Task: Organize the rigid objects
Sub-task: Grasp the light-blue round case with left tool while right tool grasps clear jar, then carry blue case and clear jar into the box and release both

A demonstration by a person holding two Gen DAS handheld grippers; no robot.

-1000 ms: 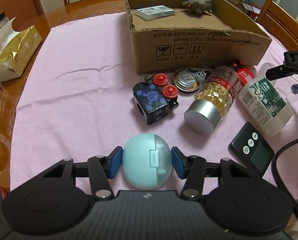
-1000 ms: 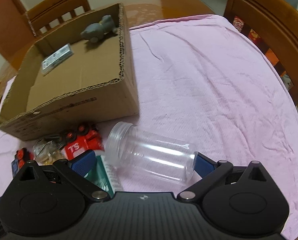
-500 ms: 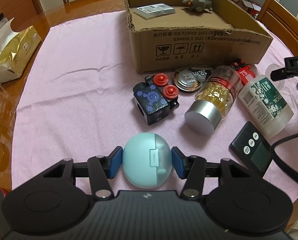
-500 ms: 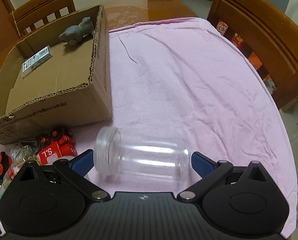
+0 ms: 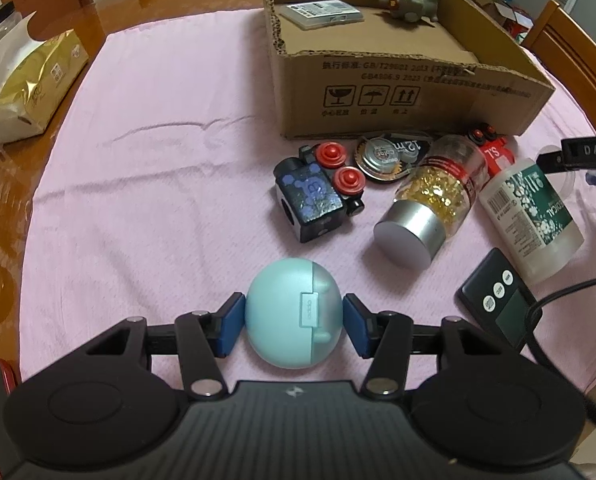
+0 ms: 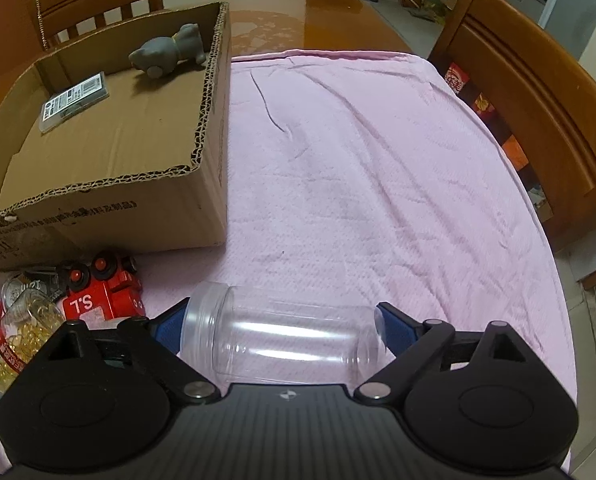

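Note:
My left gripper (image 5: 293,326) is shut on a light blue round earbud case (image 5: 293,313), held low over the pink cloth. My right gripper (image 6: 281,330) is shut on a clear empty plastic jar (image 6: 281,336), held sideways by its ends, mouth to the left. The open cardboard box (image 5: 398,92) stands at the back and holds a grey toy animal (image 5: 410,2) and a flat white pack (image 5: 322,12); it also shows in the right wrist view (image 6: 109,200).
In front of the box lie a black toy car (image 5: 312,200), a round tin (image 5: 386,154), a capsule jar (image 5: 426,208), a red toy car (image 6: 101,292), a white bottle (image 5: 530,216) and a black timer (image 5: 498,300). A gold tissue pack (image 5: 29,84) is far left. Wooden chairs (image 6: 538,112) ring the table.
The right gripper has lifted the clear jar and swung right, away from the pile. The left gripper has risen slightly with the earbud case.

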